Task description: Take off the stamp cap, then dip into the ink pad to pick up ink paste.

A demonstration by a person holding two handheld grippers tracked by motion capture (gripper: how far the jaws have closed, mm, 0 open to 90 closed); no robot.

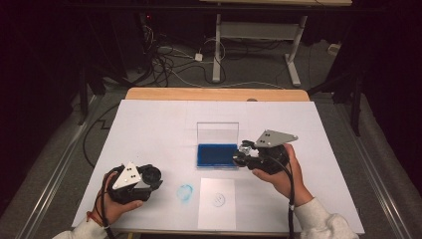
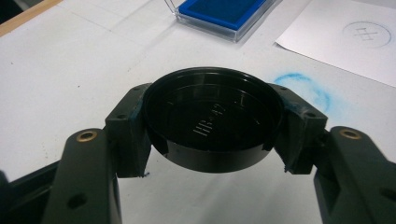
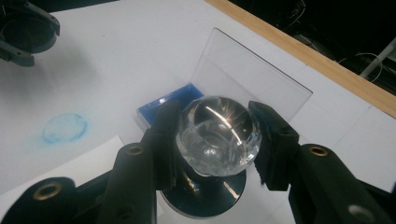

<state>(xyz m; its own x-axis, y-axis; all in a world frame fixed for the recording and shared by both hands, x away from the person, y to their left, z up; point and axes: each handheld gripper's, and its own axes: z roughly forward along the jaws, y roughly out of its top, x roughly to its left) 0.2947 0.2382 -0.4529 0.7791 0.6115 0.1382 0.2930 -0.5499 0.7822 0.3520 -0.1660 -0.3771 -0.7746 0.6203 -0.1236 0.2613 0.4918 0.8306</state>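
While my right gripper (image 3: 217, 137) clamps the clear faceted stamp (image 3: 218, 135), I see my left gripper (image 2: 212, 123) clamped on its round black cap (image 2: 212, 121).

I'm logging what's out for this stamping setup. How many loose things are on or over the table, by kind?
Blue ink pad in its clear open case: 1
Clear-knobbed stamp: 1
Black round cap: 1
White paper sheet with a stamped circle: 1
Total: 4
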